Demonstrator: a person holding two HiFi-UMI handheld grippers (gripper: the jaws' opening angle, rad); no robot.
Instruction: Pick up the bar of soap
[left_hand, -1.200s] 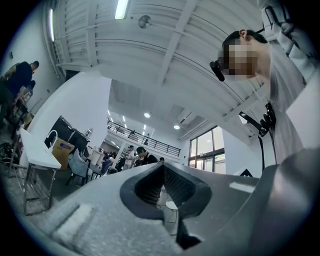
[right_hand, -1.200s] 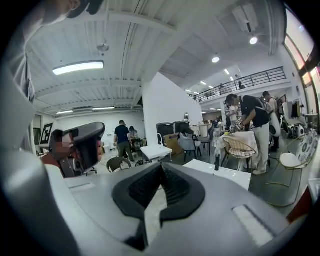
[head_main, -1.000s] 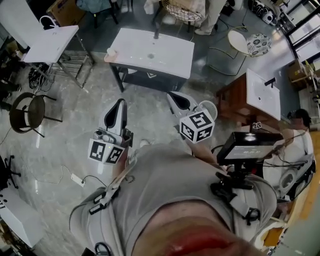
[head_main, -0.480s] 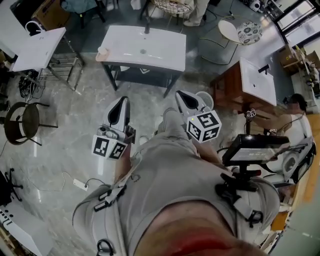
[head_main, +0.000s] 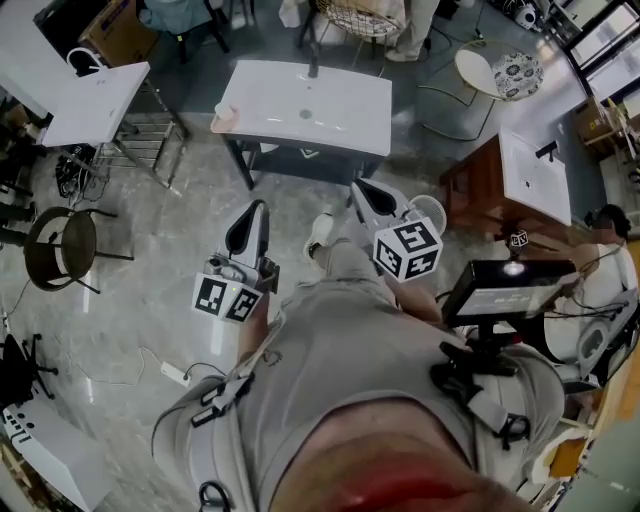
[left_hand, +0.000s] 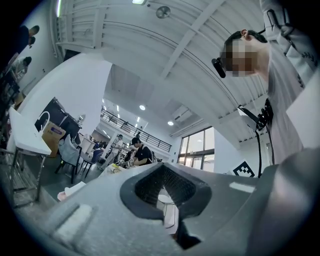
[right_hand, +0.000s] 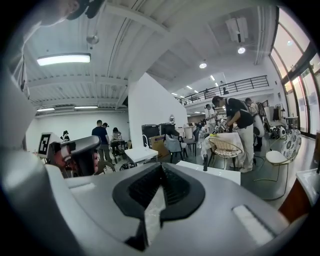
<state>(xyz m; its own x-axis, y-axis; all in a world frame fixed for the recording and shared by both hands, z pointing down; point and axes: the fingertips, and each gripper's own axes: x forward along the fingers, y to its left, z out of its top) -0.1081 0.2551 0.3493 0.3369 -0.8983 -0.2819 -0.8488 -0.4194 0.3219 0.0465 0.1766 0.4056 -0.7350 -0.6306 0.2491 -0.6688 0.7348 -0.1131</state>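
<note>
Nearest is the person's grey-shirted torso (head_main: 340, 370), with one dark screen (head_main: 500, 292) mounted at its right. Just ahead are the two grippers, each with one marker cube. The left gripper (head_main: 255, 212) and the right gripper (head_main: 361, 190) both point towards the sink counter. In each gripper view the jaws are closed together with nothing between them. One white shoe (head_main: 319, 233) shows on the marble floor (head_main: 150, 230) between the grippers, and one white power strip (head_main: 174, 374) lies at the person's left. Beyond the grippers stands one white sink counter (head_main: 340, 120) on dark legs, with one faucet (head_main: 313, 68) at its far edge. The bar of soap (head_main: 224, 110) seems to be the small pale lump on a pinkish patch at the counter's left edge. It is too small to make out well and lies well apart from both grippers. One dark round chair (head_main: 62, 248) stands far left and one white table (head_main: 95, 92) lies beyond it. One wooden vanity (head_main: 480, 195) with a white top stands to the right. Farthest are one wicker chair (head_main: 362, 16) and one white stool (head_main: 478, 70) with a patterned cushion.
</note>
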